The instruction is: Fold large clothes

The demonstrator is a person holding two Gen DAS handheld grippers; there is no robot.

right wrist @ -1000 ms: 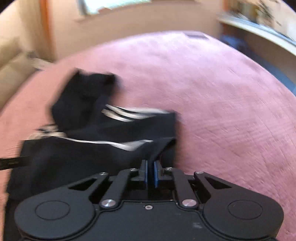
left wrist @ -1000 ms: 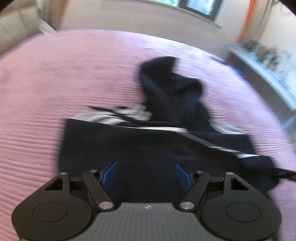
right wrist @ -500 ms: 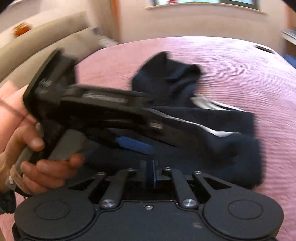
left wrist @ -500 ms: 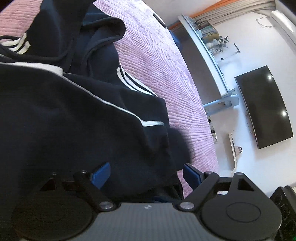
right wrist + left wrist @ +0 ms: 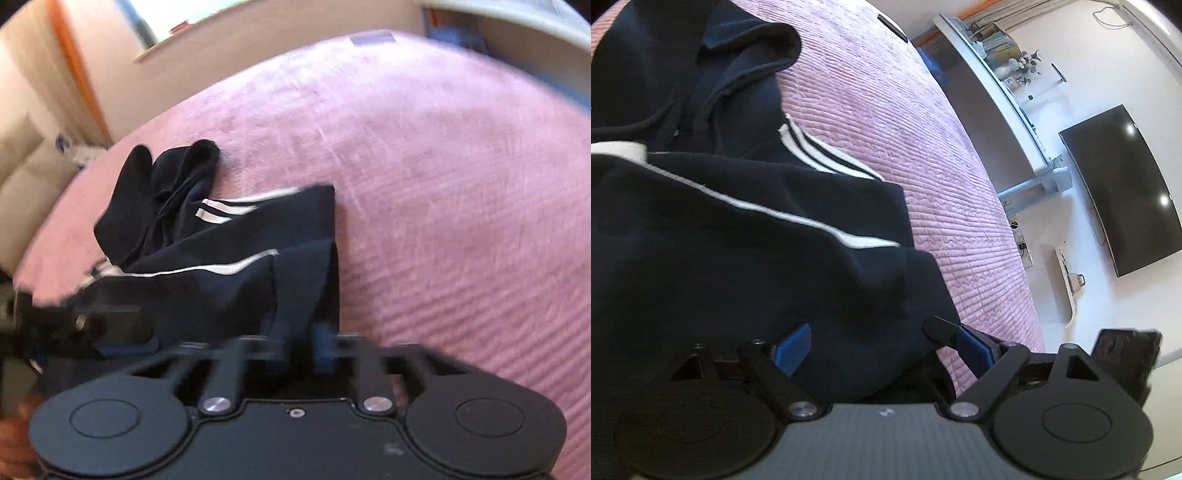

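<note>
A navy hoodie (image 5: pixel 746 258) with white stripes lies crumpled on the pink bedspread (image 5: pixel 923 166), hood at the far end. My left gripper (image 5: pixel 882 343) stands open over its near right corner. Fabric lies between the blue pads (image 5: pixel 792 349), but they do not press on it. In the blurred right wrist view the hoodie (image 5: pixel 221 295) rises at its near edge into my right gripper (image 5: pixel 301 343). Its jaws are closing on that fold, with the cloth pinched between them. The left gripper (image 5: pixel 103 325) shows as a dark blur at the lower left.
The bed's edge (image 5: pixel 1015 295) runs close to the right of the left gripper, with white floor beyond. A dark television (image 5: pixel 1119 188) hangs on the wall beside a long shelf (image 5: pixel 997 66). A beige sofa (image 5: pixel 26 173) stands past the bed's far left. A person's hand (image 5: pixel 18 424) shows at the corner.
The left gripper swung right, down to the hoodie's near right corner, jaws wider. The right gripper's view swung back right and it now pinches the near edge. The left gripper slid to its lower left.
</note>
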